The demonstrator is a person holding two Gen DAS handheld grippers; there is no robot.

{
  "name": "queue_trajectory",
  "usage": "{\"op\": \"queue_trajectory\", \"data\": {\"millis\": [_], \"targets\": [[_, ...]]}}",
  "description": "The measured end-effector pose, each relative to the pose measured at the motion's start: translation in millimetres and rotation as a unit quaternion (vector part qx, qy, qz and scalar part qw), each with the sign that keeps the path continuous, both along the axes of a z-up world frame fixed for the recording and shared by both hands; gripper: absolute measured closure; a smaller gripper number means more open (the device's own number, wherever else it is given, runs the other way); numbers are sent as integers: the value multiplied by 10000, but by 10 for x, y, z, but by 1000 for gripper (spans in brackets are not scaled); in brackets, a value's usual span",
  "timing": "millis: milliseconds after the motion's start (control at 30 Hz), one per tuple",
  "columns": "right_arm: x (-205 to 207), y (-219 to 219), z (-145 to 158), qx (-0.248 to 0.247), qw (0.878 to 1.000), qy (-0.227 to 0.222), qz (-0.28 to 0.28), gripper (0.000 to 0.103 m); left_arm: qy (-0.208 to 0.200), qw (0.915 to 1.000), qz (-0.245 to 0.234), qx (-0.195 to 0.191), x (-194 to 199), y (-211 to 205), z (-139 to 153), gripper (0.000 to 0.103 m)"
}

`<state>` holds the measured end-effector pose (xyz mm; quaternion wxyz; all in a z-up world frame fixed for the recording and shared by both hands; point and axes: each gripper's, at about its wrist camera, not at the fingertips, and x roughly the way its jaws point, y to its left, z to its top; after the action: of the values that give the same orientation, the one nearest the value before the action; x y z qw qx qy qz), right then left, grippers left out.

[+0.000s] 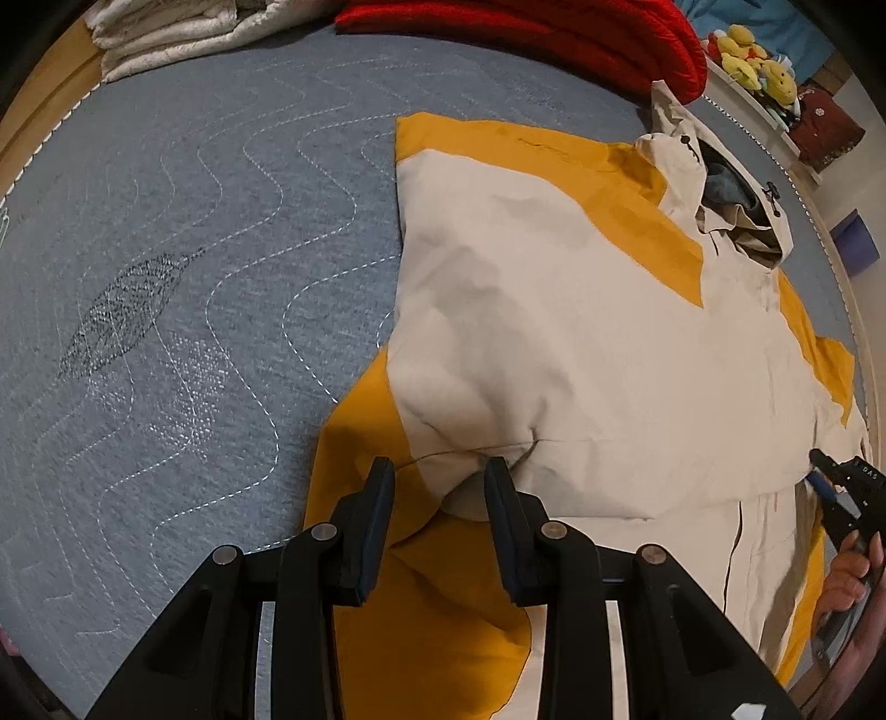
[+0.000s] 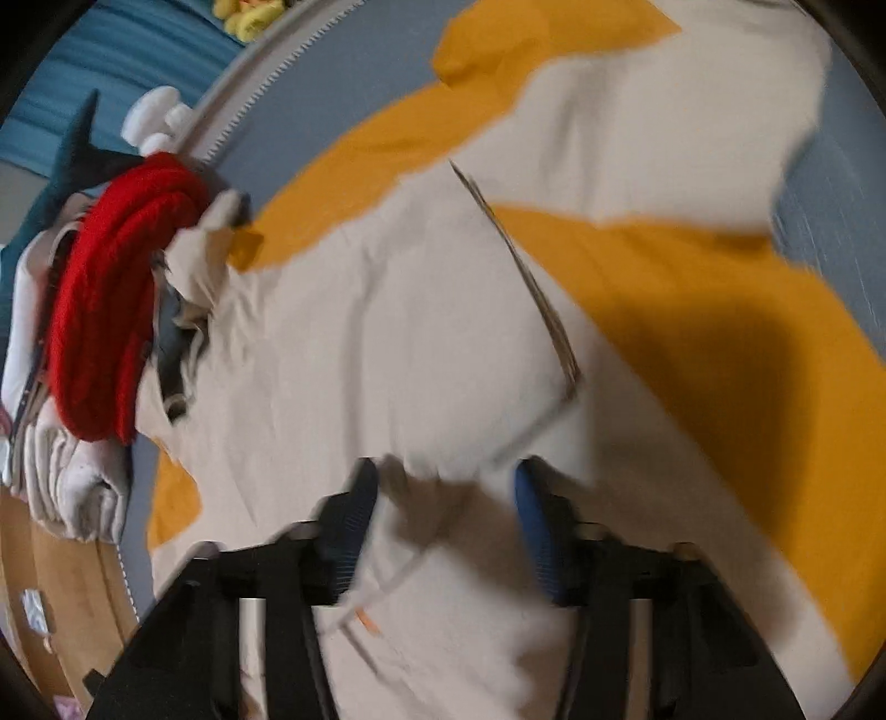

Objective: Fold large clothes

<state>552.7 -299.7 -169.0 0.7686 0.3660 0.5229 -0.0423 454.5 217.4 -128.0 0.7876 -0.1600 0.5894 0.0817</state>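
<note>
A cream and mustard-yellow hooded jacket (image 1: 581, 332) lies spread on the grey-blue quilted bed (image 1: 194, 249), with a sleeve folded across its body. My left gripper (image 1: 440, 476) is open just above the sleeve's bunched cuff area, its jaws either side of a cream fold. My right gripper (image 2: 443, 482) is open over the cream front of the jacket (image 2: 360, 332); this view is blurred. The right gripper also shows at the right edge of the left wrist view (image 1: 830, 482), held by a hand.
A red knitted garment (image 1: 526, 33) and folded white towels (image 1: 183, 33) lie at the far end of the bed. Yellow plush toys (image 1: 758, 55) sit on a shelf beyond the bed edge. Wooden floor (image 2: 61, 598) shows beside the bed.
</note>
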Motion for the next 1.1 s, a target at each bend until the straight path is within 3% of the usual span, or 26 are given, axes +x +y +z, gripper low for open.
{"op": "queue_trajectory", "data": {"millis": [67,233,300,367,433,533,600,667,733,767,867,1100], "targets": [[26,-72,36,97,9998,-146,-74,90,9,10000,8,-12,-2,9,-2,73],[-24,-133,347,-463,9968,-581,-304,93,32,10000,-61,-1,26,-44,-37,72],[-37,-187,391,-677,9957,-452,-438,89,85,9999,-82,-14,33,-67,-83,72],[-14,-233,348,-981,9941,-135,-439,76,114,9999,-71,20,41,-75,-106,72],[-35,-291,326,-1372,9886,163,-605,75,79,9999,-53,49,41,-77,-89,72],[-68,-329,474,-1788,9809,-58,-758,74,-80,9999,-129,48,50,-111,-35,72],[-50,-270,656,-1936,9777,-537,-617,72,-75,9998,-186,-1,53,-130,-62,72],[13,-186,716,-1837,9787,-883,-245,58,43,9998,-146,-124,59,-121,-155,72],[141,-112,600,-1406,9864,-812,251,55,209,9996,-86,-157,55,-99,-238,72],[233,-101,449,-1148,9905,-563,505,55,251,9995,-72,-150,49,-87,-251,72],[329,-153,163,-1325,9882,142,755,56,153,9999,-39,-44,30,-134,-126,72],[263,-174,659,-1794,9774,-385,1046,56,-771,9961,-406,95,-128,-583,503,71]]}}
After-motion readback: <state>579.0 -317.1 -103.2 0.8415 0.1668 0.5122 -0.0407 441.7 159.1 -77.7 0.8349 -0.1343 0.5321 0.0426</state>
